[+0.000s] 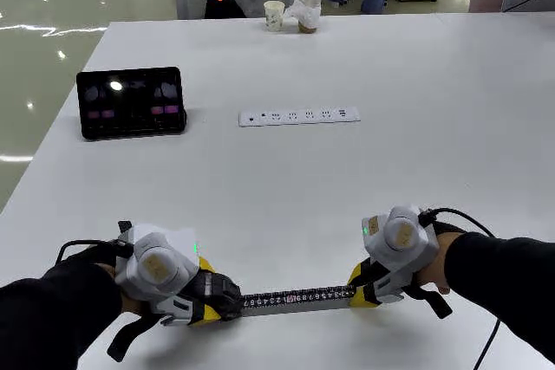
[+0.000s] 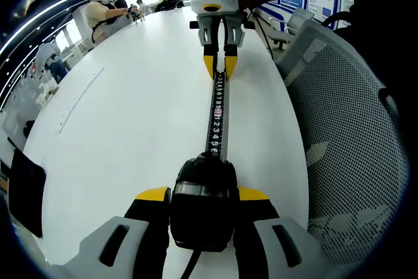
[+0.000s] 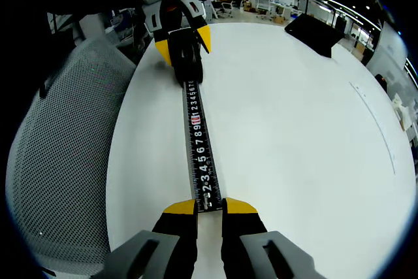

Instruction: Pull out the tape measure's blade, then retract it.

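Observation:
The black tape measure case [image 1: 221,294] [image 2: 203,197] sits between the yellow-tipped jaws of my left gripper [image 1: 206,295] [image 2: 203,194], which is shut on it near the table's front edge. Its numbered blade [image 1: 297,299] [image 2: 216,112] [image 3: 198,143] runs flat over the white table [image 1: 286,188] to my right gripper [image 1: 357,292] [image 3: 209,206], which is shut on the blade's end. The right gripper [image 2: 219,65] faces me in the left gripper view, and the left gripper [image 3: 183,45] with the case [image 3: 187,57] appears at the top of the right gripper view.
A dark tablet [image 1: 131,101] lies at the left, and a white power strip [image 1: 298,116] lies mid-table. Cups [image 1: 295,10] stand at the far edge. A grey mesh chair [image 2: 356,135] [image 3: 62,142] is beside the table's near edge.

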